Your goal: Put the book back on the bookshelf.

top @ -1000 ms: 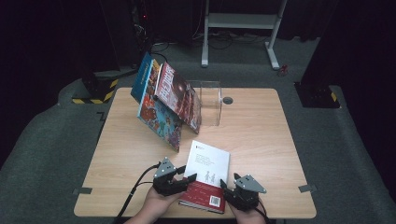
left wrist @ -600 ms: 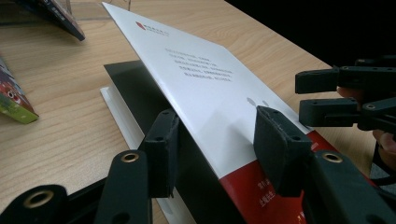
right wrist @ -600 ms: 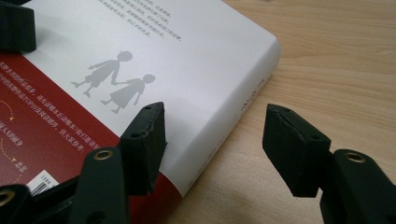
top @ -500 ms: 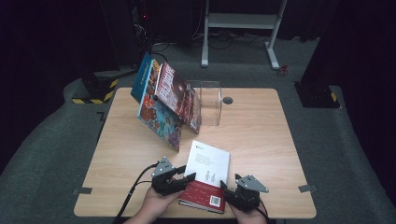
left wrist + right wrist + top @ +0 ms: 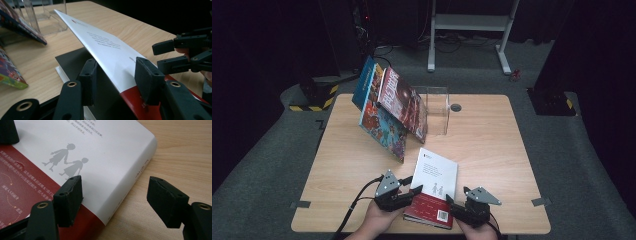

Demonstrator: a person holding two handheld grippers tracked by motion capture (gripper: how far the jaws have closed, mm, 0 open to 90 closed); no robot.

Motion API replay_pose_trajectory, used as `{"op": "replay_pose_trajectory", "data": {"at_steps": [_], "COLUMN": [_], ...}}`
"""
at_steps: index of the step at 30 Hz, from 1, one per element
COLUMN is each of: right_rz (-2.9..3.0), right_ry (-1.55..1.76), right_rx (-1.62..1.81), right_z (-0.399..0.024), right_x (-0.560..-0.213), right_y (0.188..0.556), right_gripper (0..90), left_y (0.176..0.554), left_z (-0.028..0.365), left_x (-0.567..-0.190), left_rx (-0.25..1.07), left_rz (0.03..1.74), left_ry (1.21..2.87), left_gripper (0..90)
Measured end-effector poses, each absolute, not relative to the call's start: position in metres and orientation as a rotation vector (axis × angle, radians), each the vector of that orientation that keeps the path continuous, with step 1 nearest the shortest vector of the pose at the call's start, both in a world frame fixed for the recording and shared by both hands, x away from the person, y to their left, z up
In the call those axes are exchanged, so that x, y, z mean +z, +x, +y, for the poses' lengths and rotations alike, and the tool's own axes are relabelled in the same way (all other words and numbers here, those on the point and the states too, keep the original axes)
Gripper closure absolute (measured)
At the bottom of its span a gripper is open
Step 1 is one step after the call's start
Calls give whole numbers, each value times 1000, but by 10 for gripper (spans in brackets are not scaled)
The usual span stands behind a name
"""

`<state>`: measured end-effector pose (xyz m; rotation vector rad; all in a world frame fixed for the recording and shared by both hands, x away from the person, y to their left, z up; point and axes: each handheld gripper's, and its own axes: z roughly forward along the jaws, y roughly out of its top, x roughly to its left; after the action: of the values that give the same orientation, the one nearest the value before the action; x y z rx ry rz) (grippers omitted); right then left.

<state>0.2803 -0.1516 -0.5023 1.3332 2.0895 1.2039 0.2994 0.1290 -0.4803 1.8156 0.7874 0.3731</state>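
Book (image 5: 435,190) near table's front edge | left tongs (image 5: 116,77) pinch its lifted cover | right tongs (image 5: 115,201) parted, opening, astride spine corner.

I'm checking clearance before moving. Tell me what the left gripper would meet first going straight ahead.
The left gripper already has the book's lifted white-and-red cover between its jaws; pushed on, the cover would probably slide deeper. Depth is unclear.

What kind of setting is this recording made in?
Probably a lab or recording studio, not a home: a lone wooden table on grey carpet, dark curtained surroundings, yellow-black hazard-striped base, and a white equipment stand with cables behind.
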Motion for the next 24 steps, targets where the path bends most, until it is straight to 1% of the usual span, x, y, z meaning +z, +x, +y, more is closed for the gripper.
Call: {"op": "replay_pose_trajectory", "data": {"at_steps": [9, 18, 20, 24], "right_rz": [2086, 2097, 2099, 2104], "right_ry": [1335, 1325, 1326, 1325], "right_rx": [1223, 1249, 1243, 1229], "right_z": [-152, -150, -150, -149], "right_x": [-501, -501, -501, -502], "right_y": [280, 280, 280, 280], "right_gripper": [287, 249, 249, 249], "left_y": [294, 290, 293, 302], "left_z": [130, 132, 133, 138], "left_x": [-481, -484, -486, -493], "left_rx": [410, 422, 392, 287], "left_rz": [756, 752, 775, 831], "left_ry": [1803, 1783, 1777, 1759], "left_gripper": [541, 541, 541, 541]}}
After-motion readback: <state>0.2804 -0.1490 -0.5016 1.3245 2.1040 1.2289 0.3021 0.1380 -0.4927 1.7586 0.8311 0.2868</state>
